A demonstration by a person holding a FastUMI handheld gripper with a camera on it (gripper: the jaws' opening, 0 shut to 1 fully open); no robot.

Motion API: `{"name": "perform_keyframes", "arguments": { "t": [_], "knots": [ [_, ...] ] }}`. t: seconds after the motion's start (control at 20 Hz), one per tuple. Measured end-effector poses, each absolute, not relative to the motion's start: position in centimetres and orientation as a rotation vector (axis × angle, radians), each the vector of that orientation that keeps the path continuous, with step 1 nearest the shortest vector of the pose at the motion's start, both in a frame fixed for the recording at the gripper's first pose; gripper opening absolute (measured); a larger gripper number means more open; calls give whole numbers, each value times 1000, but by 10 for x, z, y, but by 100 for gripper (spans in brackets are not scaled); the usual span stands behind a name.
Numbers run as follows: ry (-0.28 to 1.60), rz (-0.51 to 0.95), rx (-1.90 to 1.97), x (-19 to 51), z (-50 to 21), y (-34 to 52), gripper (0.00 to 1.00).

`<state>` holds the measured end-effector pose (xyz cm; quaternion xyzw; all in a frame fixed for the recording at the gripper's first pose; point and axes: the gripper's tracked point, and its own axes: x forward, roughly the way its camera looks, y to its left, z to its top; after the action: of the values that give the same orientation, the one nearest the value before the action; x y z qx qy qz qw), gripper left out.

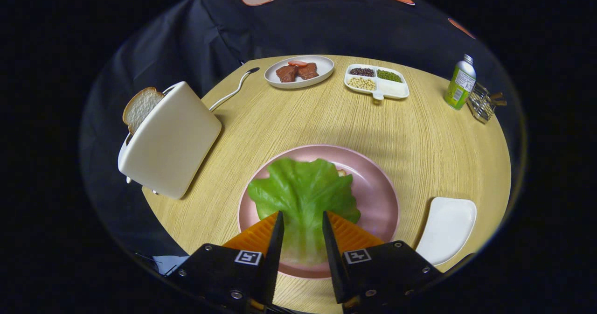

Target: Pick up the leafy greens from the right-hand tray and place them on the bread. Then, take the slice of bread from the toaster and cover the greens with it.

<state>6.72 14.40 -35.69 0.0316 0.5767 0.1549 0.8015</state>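
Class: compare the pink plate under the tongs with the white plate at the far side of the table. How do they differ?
The pink plate lies just ahead of the open tongs and holds lettuce; the white plate lies far beyond them and holds brown meat pieces. The pink plate is round; the white plate looks oval. Both rest flat on the table.

Staged recording booth set up like a kitchen table: round wooden table [326, 118] against black cloth wall [196, 38], with toaster [170, 139], pink plate [373, 183], meat dish [299, 71], divided bean tray [377, 81], bottle [460, 83].
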Motion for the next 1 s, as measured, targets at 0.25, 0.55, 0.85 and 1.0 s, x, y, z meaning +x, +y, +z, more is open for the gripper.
{"name": "perform_keyframes", "arguments": {
  "t": [0.25,0.55,0.85,1.0],
  "knots": [
    [1186,321,96,82,-327,147,64],
    [1154,363,137,95,-278,173,90],
    [1155,382,166,109,-244,215,99],
    [1164,379,159,116,-232,236,99]
  ]
}}
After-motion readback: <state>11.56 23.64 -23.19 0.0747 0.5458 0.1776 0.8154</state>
